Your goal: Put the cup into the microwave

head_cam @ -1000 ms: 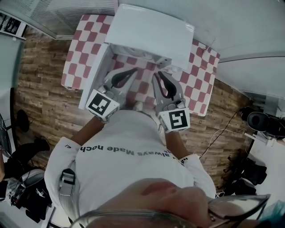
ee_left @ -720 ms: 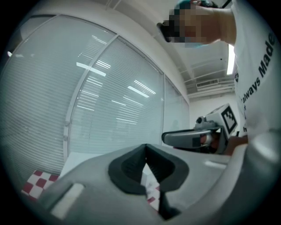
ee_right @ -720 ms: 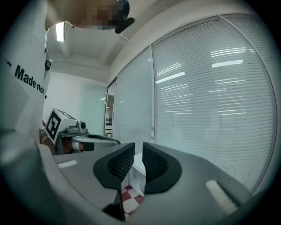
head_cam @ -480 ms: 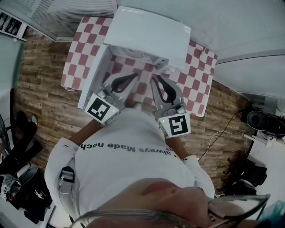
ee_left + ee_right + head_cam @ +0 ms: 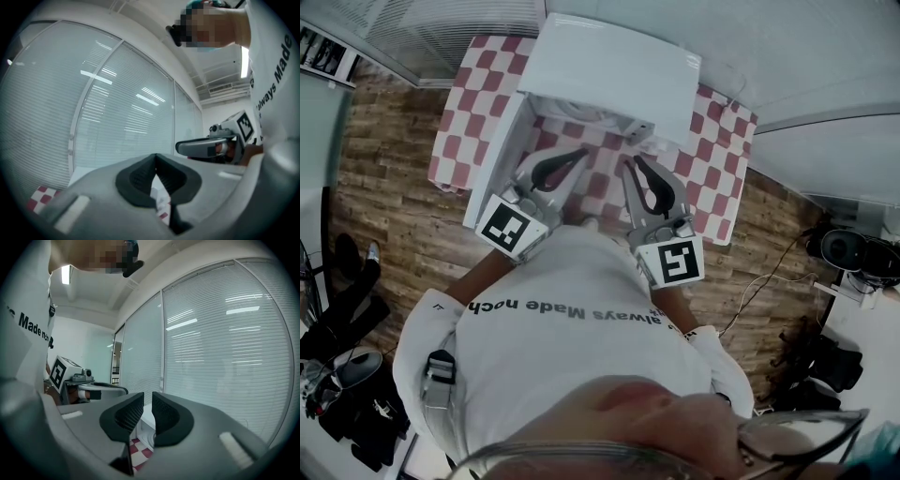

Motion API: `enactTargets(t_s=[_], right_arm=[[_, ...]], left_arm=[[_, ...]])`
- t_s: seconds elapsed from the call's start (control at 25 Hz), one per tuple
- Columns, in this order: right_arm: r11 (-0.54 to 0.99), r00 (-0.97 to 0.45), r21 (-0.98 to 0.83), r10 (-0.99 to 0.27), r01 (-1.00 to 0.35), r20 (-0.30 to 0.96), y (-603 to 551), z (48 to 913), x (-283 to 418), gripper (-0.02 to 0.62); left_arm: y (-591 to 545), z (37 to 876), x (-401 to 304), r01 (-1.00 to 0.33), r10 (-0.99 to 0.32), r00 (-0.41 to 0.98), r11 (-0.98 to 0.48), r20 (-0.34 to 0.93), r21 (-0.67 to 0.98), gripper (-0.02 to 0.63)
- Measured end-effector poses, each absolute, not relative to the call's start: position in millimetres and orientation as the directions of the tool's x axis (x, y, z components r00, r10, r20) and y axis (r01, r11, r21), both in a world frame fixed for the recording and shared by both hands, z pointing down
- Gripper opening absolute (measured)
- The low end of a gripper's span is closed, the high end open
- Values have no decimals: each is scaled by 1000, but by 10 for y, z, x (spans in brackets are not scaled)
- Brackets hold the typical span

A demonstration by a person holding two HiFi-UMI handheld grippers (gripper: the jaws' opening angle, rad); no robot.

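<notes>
The white microwave (image 5: pixel 619 70) stands on the red-and-white checkered table (image 5: pixel 455 122), its door (image 5: pixel 497 155) swung open to the left. A small pale object (image 5: pixel 591 224), possibly the cup, shows at the table's near edge between my two grippers; it is mostly hidden. My left gripper (image 5: pixel 584 150) is held up in front of the open microwave, tips touching, empty. My right gripper (image 5: pixel 630 159) is beside it, also shut on nothing. In the left gripper view the left gripper (image 5: pixel 155 157) points at window blinds. In the right gripper view the right gripper (image 5: pixel 147 397) frames part of the microwave (image 5: pixel 146 425).
Wooden floor (image 5: pixel 384 216) surrounds the table. Window blinds (image 5: pixel 441 23) run along the far wall. Cables and dark equipment (image 5: pixel 844 253) lie at the right; bags and a person's feet (image 5: pixel 347 272) are at the left.
Both grippers stay raised and shut, shifting only slightly. The feet at the left edge have moved.
</notes>
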State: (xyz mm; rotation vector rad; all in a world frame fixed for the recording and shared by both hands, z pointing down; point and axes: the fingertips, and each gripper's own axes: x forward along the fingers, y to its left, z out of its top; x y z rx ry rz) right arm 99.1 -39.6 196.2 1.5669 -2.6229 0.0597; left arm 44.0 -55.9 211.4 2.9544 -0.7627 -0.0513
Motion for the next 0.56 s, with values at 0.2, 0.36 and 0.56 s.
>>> enactTargets(t_s=[0.2,0.36,0.56], right_arm=[[478,-475,12,-875,-878,98,-371,1963,976,55],[483,-479,17,-872,-875,103,-355,1956,959,55],[488,-483,19,-869,-873,104,-323,1970,948,55]], left_arm=[[-548,2136,409,-477,-480,877,-873,-7,96,4],[-529,2124,402,-476,-478,878,-875,-2,94,5],[-503,2138,391,-483,-485,874,-870,-1,101,4]])
